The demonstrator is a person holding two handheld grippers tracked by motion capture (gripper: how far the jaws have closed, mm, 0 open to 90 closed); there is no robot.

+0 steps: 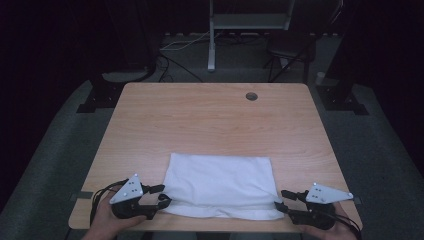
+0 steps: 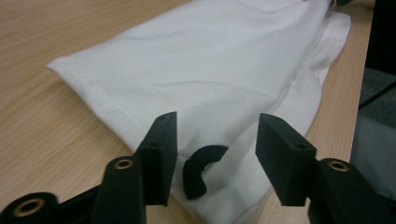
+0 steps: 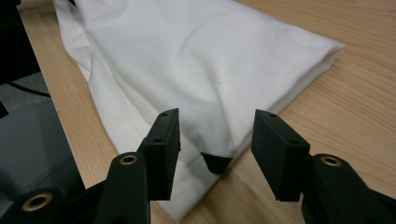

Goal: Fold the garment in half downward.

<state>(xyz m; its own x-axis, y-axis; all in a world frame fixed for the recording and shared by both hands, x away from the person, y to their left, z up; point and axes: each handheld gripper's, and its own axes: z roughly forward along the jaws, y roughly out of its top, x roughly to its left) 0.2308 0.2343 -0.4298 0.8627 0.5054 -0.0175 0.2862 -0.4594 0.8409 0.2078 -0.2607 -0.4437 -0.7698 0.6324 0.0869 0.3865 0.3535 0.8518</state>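
Here, a folded white cloth point(image 1: 220, 184) lies flat on the near half of a wooden table point(image 1: 210, 120), its near edge just short of the table's front edge. A person's hands come in from below, each holding a two-jaw gripper at a near corner of the cloth.

The left gripper point(image 1: 161, 194) sits at the cloth's near-left corner, its jaws spread and holding nothing. In the left gripper view point(image 2: 215, 149) the cloth point(image 2: 210, 70) runs away from the parted jaws, and a small curved black piece point(image 2: 198, 168) lies on the fabric between them. The hemmed edge of the cloth passes just under the left-hand jaw.

The right gripper point(image 1: 285, 198) rests at the near-right corner, its jaws likewise apart and empty. In the right gripper view point(image 3: 215, 149) the corner of the cloth point(image 3: 196, 60) points between the two jaws, with a small black shape point(image 3: 217, 162) showing beneath that corner. Whether either jaw touches the fabric cannot be told.

The cloth shows stacked layers along its near edge. A round cable hole point(image 1: 251, 96) sits near the table's far edge, well away from the cloth. Beyond the table, a chair point(image 1: 290, 47) and a white frame point(image 1: 250, 20) stand on the dim floor.
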